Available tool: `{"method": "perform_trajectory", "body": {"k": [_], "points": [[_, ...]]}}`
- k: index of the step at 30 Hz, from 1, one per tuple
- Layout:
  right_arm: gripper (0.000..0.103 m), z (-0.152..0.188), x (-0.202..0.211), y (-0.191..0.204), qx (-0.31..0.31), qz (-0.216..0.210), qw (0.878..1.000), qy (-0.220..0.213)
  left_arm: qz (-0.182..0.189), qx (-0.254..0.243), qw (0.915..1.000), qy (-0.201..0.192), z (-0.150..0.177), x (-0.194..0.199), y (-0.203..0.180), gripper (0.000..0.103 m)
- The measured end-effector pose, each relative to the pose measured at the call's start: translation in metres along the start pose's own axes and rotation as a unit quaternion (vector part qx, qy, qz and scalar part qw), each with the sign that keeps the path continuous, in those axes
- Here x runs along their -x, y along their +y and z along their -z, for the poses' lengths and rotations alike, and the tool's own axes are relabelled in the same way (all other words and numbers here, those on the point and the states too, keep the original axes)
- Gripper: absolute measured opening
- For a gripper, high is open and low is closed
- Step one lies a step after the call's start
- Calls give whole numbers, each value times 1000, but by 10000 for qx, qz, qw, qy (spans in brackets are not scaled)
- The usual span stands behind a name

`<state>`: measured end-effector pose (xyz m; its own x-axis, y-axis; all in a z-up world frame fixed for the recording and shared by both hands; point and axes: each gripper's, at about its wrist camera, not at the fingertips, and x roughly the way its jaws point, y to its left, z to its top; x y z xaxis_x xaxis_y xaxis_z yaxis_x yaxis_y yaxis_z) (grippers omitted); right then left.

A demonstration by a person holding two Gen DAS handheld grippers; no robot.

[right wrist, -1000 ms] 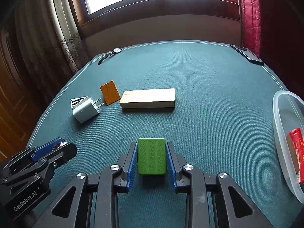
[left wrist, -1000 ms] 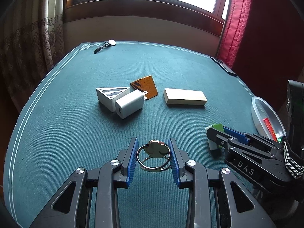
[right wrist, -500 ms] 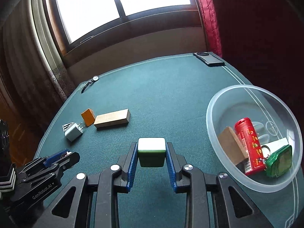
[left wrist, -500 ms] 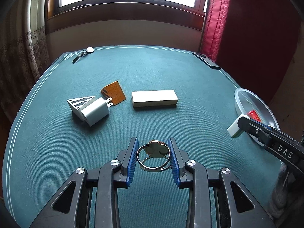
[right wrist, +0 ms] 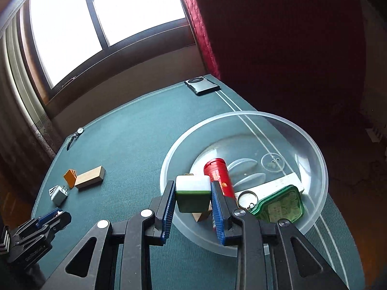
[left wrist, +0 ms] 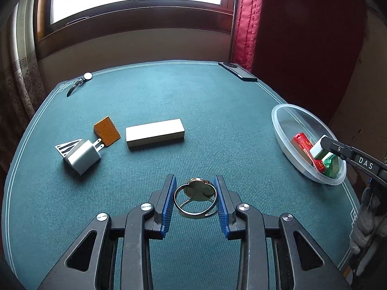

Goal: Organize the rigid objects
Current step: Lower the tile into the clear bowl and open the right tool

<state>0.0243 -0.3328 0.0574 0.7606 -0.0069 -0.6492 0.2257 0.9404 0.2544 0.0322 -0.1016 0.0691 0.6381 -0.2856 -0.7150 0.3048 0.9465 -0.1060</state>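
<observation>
A: Right gripper (right wrist: 192,201) status?

B: Pinching the tile (right wrist: 192,194), white face on top, green underneath. It sits square between the blue pads (right wrist: 167,209), both touching its sides. The tile hangs over the near inner edge of the clear bowl (right wrist: 314,149), above the contents, not resting on them.

A: Pose?

B: Tilted, fingers pointing down and forward into the bowl. From the left wrist view, the same gripper (left wrist: 323,145) reaches in from the right edge, tip over the bowl (left wrist: 285,130) with the tile (left wrist: 317,149) at the end.

A: What's in the bowl?

B: Red tube (right wrist: 219,174) just behind the tile, green tin (right wrist: 278,206) on a key ring (right wrist: 247,197) to the right, a white bar (right wrist: 278,183) beyond that, a wooden piece (right wrist: 202,216) partly hidden under the tile.

A: Left gripper (left wrist: 195,199)?

B: Clamped on a metal ring (left wrist: 195,199), pads against both sides of the band, flat face of the ring at the far end. Held level above the green tabletop (left wrist: 217,101), near the front edge.

A: Anything left on the table?

B: Going outward: white charger (left wrist: 83,157) touching a striped triangular piece (left wrist: 67,146), orange wedge (left wrist: 107,130) at the charger's prongs, wooden block (left wrist: 154,133) just right of it. At the far edge, a wristwatch (left wrist: 81,82) at left, a dark phone (left wrist: 238,71) at right.
</observation>
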Motion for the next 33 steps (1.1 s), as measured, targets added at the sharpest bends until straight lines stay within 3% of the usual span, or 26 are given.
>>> {"method": "perform_trajectory", "body": {"k": [12,15,20,33], "points": [[31,-8,-15,-36,-176,276,9995,-30,95,-276,9996,58,-7,-8,-32,33],[31,-9,-16,-43,-249,259,9994,-16,114,-330,9994,71,-9,-10,-39,33],[40,-8,-11,-53,-350,216,9991,-85,176,-437,9988,89,-14,-14,-51,33],[41,-3,1,-69,-512,180,9983,-201,397,-753,9963,130,-23,-27,-88,33]]}}
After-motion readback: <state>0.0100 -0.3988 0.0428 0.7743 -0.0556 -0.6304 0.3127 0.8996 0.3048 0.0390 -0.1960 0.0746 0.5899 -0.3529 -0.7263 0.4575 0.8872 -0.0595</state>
